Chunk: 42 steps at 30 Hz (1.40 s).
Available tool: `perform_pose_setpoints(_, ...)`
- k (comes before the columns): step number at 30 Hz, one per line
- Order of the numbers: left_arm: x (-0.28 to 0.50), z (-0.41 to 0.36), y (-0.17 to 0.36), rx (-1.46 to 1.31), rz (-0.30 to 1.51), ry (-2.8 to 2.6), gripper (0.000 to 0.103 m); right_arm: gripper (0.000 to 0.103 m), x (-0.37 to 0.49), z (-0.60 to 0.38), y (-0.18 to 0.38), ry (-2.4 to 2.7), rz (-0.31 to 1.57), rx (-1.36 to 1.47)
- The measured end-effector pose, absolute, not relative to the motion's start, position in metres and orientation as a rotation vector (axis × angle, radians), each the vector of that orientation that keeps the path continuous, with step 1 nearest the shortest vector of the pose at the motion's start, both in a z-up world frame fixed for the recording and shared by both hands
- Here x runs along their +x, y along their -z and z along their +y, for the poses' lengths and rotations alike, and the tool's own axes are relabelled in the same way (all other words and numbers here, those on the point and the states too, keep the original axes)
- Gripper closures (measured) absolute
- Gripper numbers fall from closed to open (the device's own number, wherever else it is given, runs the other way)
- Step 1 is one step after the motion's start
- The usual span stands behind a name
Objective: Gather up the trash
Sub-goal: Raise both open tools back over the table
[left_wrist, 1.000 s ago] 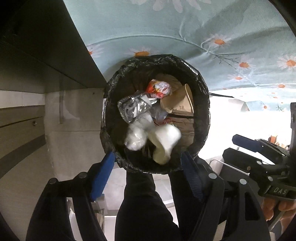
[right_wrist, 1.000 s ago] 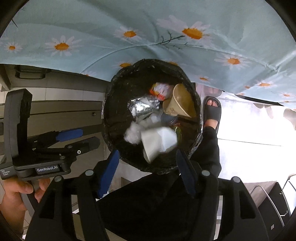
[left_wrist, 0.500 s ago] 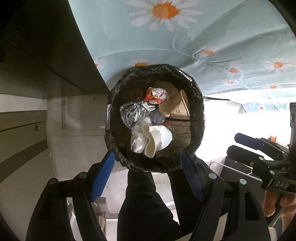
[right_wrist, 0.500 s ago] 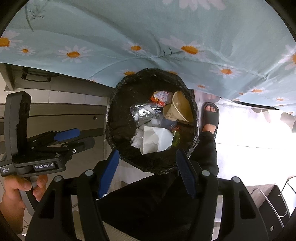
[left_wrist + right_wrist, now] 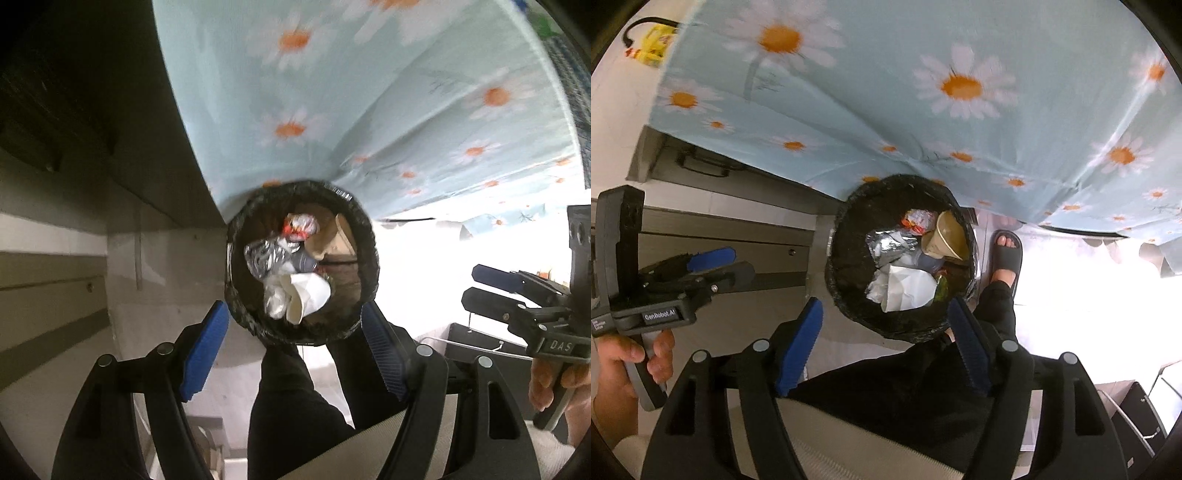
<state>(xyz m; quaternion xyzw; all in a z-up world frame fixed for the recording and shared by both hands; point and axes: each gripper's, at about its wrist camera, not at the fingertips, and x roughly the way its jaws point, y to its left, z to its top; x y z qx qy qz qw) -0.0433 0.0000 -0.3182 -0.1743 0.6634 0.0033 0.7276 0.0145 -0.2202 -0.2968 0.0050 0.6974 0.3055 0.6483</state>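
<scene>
Trash (image 5: 905, 282) sits piled in the black-lined bin (image 5: 849, 258) below both grippers, left (image 5: 295, 350) and right (image 5: 884, 345), each spread wide holding nothing.

Open tongs (image 5: 884, 345), filled trash bin (image 5: 846, 266)

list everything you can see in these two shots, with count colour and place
trash bin: one, black liner, on the floor beside the draped table
white paper cup: one, white, near side of the bin
foil wrapper: one, silver, bin middle
brown paper cup: one, tan, far right of the bin
snack wrapper: one, red and white, far side
tablecloth: one, pale blue with daisies, hanging behind the bin
sandalled foot: one, black sandal, right of the bin
left claw: open, blue pads, above the bin
right claw: open, blue pads, above the bin
</scene>
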Motion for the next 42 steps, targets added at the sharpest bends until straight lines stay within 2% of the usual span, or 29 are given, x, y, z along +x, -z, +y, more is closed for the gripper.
perform_pose_setpoints(19,-0.02,0.01,0.155,-0.259,1.138,0.018,0.031,0.029,0.039,-0.224,0.135,-0.795,1.159,0.01)
perform_pose_setpoints(23,0.0,0.012,0.133,-0.234,1.093,0.006,0.031,0.029,0.063,-0.227,0.118,-0.786,1.102,0.002)
perform_pose_setpoints(27,0.024,0.019,0.12,-0.224,1.07,-0.023,0.031,0.022,0.094,-0.23,0.107,-0.794,1.065,-0.009)
perform_pose_setpoints(42,0.138,0.028,0.085,-0.199,1.034,-0.135,0.031,0.014,0.245,-0.212,0.08,-0.897,0.989,-0.073)
